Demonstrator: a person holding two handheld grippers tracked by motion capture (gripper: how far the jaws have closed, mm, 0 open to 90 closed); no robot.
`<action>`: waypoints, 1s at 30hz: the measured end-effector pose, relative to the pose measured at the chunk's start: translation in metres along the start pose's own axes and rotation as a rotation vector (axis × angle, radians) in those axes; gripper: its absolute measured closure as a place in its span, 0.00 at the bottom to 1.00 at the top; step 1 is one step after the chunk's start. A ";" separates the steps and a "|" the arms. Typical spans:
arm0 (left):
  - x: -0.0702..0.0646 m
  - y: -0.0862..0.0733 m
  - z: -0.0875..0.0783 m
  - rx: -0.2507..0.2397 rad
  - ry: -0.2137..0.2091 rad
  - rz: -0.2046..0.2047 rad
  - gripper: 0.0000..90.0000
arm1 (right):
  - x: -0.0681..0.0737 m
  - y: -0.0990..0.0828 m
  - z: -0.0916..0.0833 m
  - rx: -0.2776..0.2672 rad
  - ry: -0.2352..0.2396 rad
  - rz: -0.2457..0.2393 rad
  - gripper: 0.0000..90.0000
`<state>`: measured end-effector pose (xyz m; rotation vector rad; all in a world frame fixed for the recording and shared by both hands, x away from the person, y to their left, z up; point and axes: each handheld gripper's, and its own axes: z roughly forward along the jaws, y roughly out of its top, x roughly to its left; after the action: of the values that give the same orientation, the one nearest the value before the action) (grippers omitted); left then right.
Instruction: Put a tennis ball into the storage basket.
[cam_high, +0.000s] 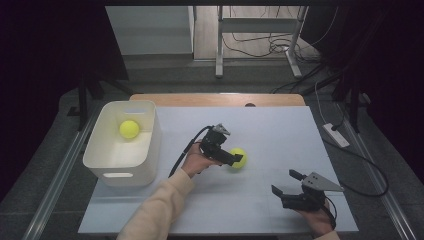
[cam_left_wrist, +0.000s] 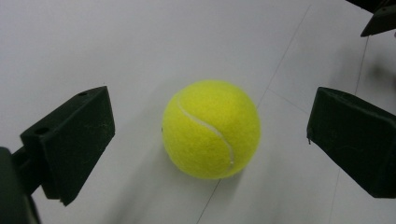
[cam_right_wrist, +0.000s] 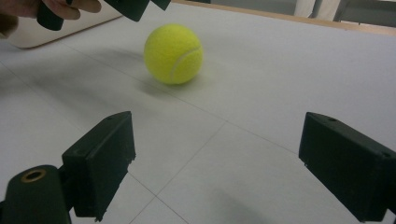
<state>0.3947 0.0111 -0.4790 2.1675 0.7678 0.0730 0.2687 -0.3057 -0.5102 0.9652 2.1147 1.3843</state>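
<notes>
A yellow tennis ball (cam_high: 239, 158) (cam_left_wrist: 211, 129) lies on the white table sheet (cam_high: 270, 130), mid-table. My left gripper (cam_high: 234, 157) (cam_left_wrist: 210, 112) is open and hangs just over the ball, one jaw on each side, with a gap to each. A second tennis ball (cam_high: 129, 129) rests inside the white bin (cam_high: 150, 150) at the left. My right gripper (cam_high: 285, 182) (cam_right_wrist: 215, 144) is open near the front right with nothing between its jaws. It looks at the table ball (cam_right_wrist: 173, 53) from a distance, with the left gripper's jaw tips (cam_right_wrist: 135, 7) above that ball.
The bin's corner (cam_right_wrist: 32, 37) and a hand (cam_right_wrist: 60, 7) show at the top left of the right gripper view. The right gripper's tip (cam_left_wrist: 379, 19) shows in the left gripper view. A wooden table edge (cam_high: 220, 99) runs along the back. A power strip (cam_high: 336, 135) and cables lie on the floor.
</notes>
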 end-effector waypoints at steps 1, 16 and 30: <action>-0.001 0.000 0.001 0.002 -0.003 -0.001 0.02 | 0.000 0.000 0.000 -0.002 0.000 -0.001 0.12; 0.000 -0.003 0.014 0.035 -0.010 -0.006 0.02 | 0.000 0.000 0.000 -0.002 -0.001 -0.001 0.12; -0.002 -0.007 0.028 0.058 -0.022 -0.023 0.03 | 0.000 0.000 0.000 -0.002 -0.002 0.001 0.12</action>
<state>0.3986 -0.0061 -0.5024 2.2100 0.7915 0.0156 0.2686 -0.3061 -0.5104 0.9668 2.1110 1.3847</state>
